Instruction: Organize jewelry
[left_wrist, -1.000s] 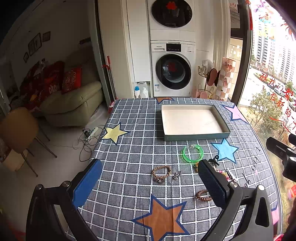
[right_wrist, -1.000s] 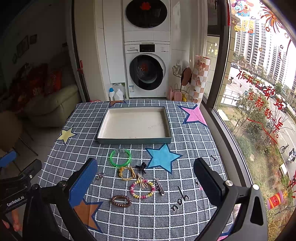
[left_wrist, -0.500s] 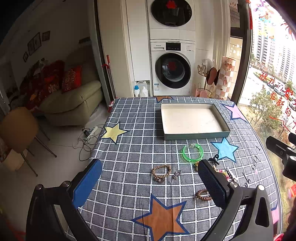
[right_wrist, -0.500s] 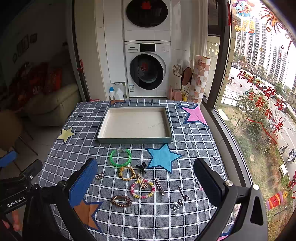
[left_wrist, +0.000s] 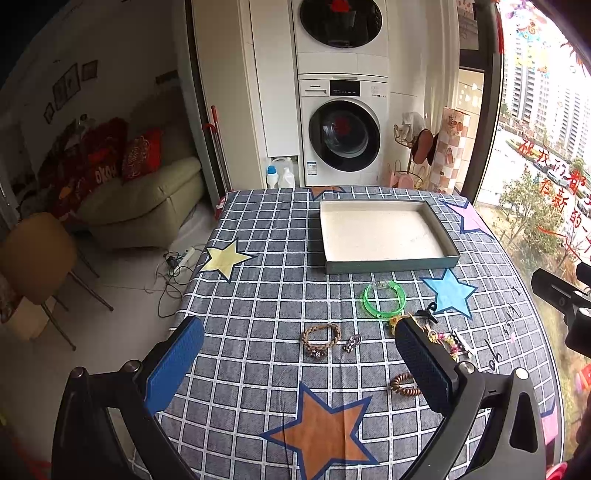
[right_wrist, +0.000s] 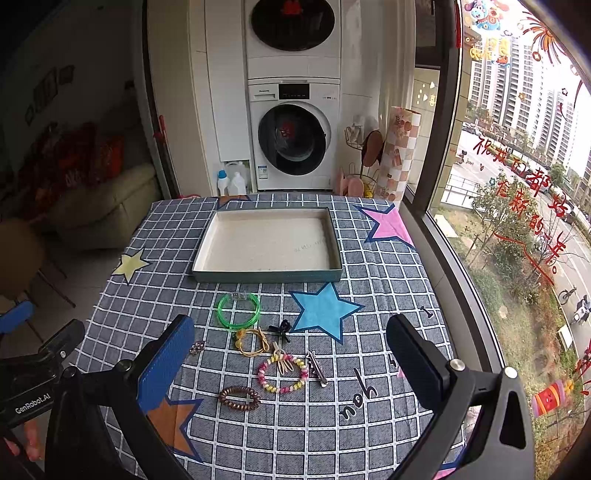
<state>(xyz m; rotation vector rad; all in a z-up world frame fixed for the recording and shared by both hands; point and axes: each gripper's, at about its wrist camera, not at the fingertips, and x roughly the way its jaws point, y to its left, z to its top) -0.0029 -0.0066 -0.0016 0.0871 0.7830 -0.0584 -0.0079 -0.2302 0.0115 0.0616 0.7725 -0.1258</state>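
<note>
A shallow grey-green tray (left_wrist: 391, 265) (right_wrist: 266, 276) with a white inside lies empty at the far middle of the table. In front of it lie a green bangle (left_wrist: 384, 299) (right_wrist: 238, 309), a braided brown bracelet (left_wrist: 320, 336), a small silver charm (left_wrist: 351, 342) (right_wrist: 197, 347), a yellow hair tie (right_wrist: 252, 342), a black bow clip (right_wrist: 282, 328), a pink-yellow bead bracelet (right_wrist: 282, 373), a silver hair clip (right_wrist: 317, 367) and a brown coil tie (left_wrist: 403, 384) (right_wrist: 238, 398). My left gripper (left_wrist: 299, 365) and right gripper (right_wrist: 291, 365) hover open and empty above the near table.
The table has a grey checked cloth with coloured stars (right_wrist: 325, 310). A window (right_wrist: 517, 184) runs along the right side. A washer (left_wrist: 343, 133) stands beyond the far edge, a sofa (left_wrist: 140, 199) and chair (left_wrist: 33, 254) to the left.
</note>
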